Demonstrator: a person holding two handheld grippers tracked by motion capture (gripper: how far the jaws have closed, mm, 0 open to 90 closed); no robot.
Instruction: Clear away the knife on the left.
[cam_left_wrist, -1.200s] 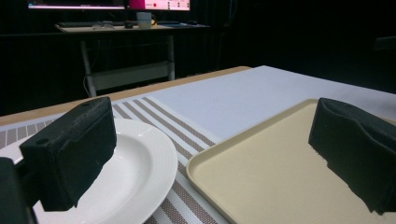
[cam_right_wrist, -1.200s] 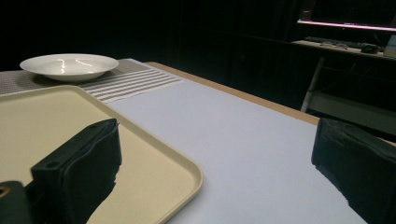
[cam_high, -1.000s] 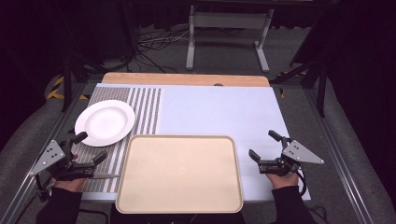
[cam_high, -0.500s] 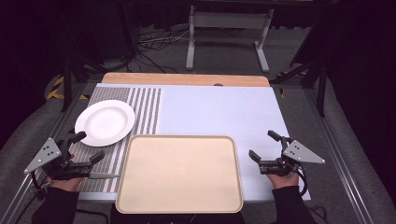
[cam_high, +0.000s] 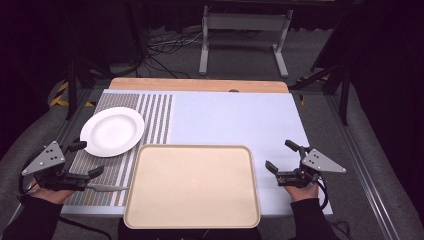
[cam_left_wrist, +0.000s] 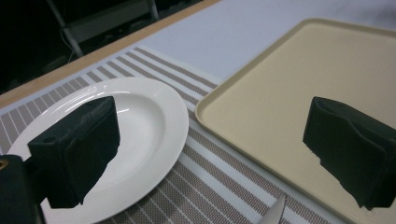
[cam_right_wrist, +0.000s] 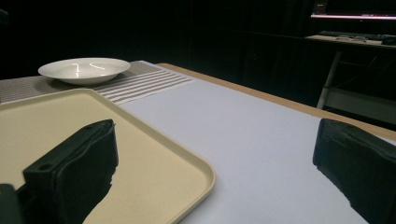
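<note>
Main risk: left gripper, jaws spread wide and empty, knocks the white plate or skids the knife (metal blade on the striped mat, just ahead of its near jaw). Plate lies just beyond the left gripper, beside the empty beige tray. Right gripper also agape, empty, near the tray's right rim.

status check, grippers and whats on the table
Left gripper open, empty, beside the white plate. Right gripper open, empty, right of the bare beige tray. A knife lies on the striped mat.
</note>
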